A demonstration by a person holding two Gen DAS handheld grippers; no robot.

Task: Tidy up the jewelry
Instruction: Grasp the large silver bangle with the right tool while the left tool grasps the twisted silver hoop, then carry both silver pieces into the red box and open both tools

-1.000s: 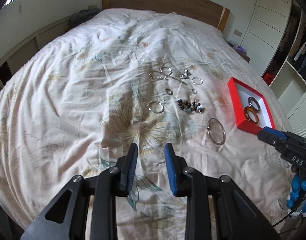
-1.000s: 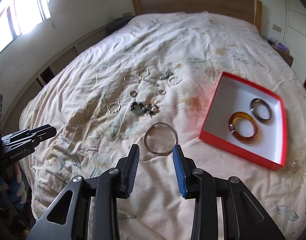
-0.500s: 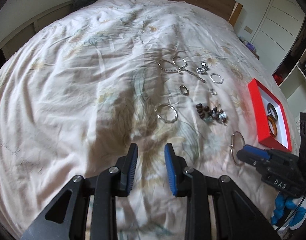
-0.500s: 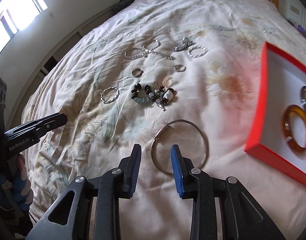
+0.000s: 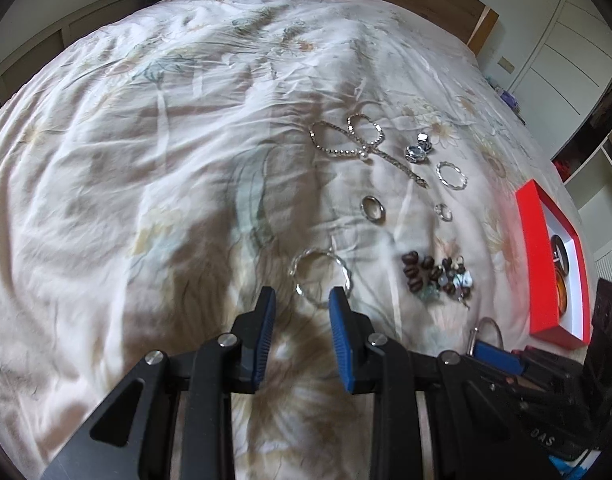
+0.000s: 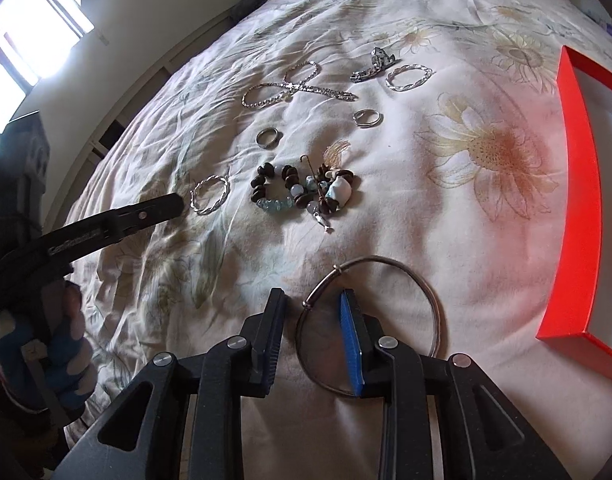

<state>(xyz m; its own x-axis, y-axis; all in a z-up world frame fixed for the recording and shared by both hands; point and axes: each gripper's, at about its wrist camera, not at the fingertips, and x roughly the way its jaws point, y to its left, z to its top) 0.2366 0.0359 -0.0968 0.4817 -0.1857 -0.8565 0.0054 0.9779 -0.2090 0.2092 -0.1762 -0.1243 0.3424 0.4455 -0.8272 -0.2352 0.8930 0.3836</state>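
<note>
The right gripper [image 6: 311, 300] is low over the bedspread [image 6: 385, 216], jaws closing astride the near-left rim of the large wire bangle [image 6: 421, 288]; the pads are not yet pressing on it. The left gripper [image 5: 302, 300] stands unclenched, holding nothing, its tips just short of the twisted silver hoop [image 5: 321, 278], which lies flat. The beaded bracelet [image 6: 302, 192], two plain rings, a second twisted hoop [image 6: 409, 77] and a chain [image 6: 294, 86] lie scattered beyond. The red box [image 6: 577, 216] sits to the right.
</note>
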